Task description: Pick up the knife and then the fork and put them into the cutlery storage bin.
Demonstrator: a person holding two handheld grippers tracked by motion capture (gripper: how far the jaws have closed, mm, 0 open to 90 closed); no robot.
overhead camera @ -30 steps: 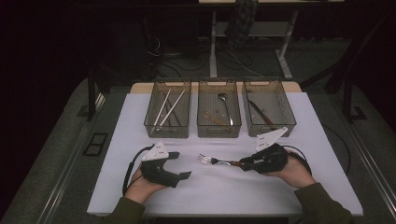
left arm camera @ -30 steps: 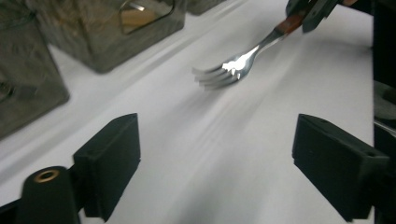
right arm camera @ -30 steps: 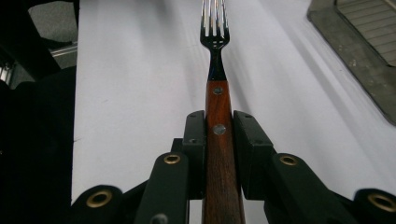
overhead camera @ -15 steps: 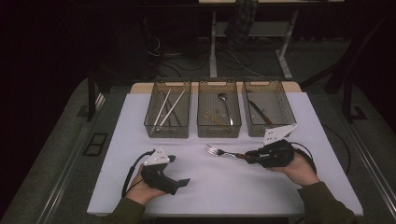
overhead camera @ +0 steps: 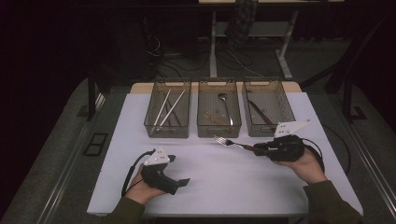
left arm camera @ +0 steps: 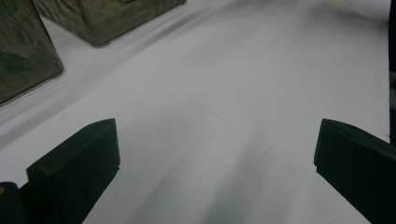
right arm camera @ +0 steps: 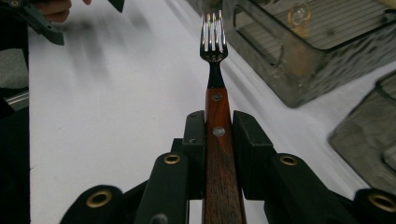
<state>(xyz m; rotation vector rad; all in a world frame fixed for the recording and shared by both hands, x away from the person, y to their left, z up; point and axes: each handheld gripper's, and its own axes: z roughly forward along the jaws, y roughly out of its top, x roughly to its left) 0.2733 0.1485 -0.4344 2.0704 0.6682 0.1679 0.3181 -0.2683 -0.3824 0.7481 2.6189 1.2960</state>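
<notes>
Fork [right arm camera: 214, 44] sits clamped by its wooden handle in the right claw [overhead camera: 256, 149], tines out near the middle bin [overhead camera: 219, 131]; left claw [overhead camera: 183, 181] gapes empty over the surface [overhead camera: 224, 186]; tines could catch that bin's rim, twisting the fork loose.

High view up above the near edge, looking forward and down over the whole tabletop [overhead camera: 210, 182]. Gripper views way closer, skimming low across it. Shared: white top, bins [overhead camera: 219, 108] along the far edge.
</notes>
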